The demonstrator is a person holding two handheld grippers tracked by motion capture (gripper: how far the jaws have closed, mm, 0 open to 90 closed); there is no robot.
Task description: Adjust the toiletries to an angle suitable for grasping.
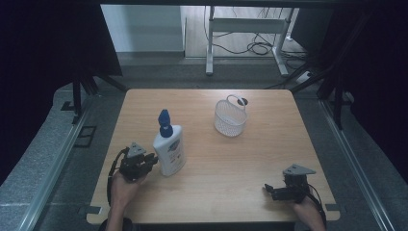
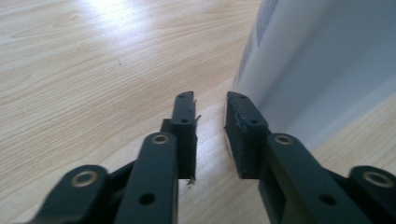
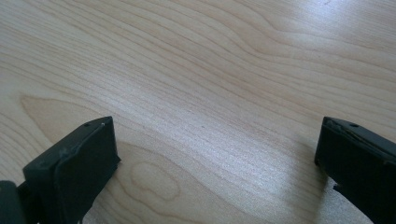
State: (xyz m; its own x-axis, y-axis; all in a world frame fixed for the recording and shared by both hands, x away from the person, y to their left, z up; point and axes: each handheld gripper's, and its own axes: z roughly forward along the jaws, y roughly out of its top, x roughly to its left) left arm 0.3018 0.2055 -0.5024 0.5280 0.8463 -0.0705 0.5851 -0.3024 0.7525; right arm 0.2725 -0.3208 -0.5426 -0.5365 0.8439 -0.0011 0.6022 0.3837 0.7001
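One bottle [image 2: 322,65] — cropped, maybe touching left gripper [image 2: 210,105].

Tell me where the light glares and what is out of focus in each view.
High view: dim and dark-edged, the light wooden table evenly lit. Left gripper view: bright glare on the wood at the top, the white plastic lotion bottle close and blurred. Right gripper view: soft sheen across the grain, the near black jaws slightly soft.

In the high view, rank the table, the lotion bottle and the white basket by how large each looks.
1. Table, by far the largest.
2. Lotion bottle, tall with its blue pump.
3. White basket, a little smaller than the bottle in this view; it sits farther from the camera, so that last gap is unsure.
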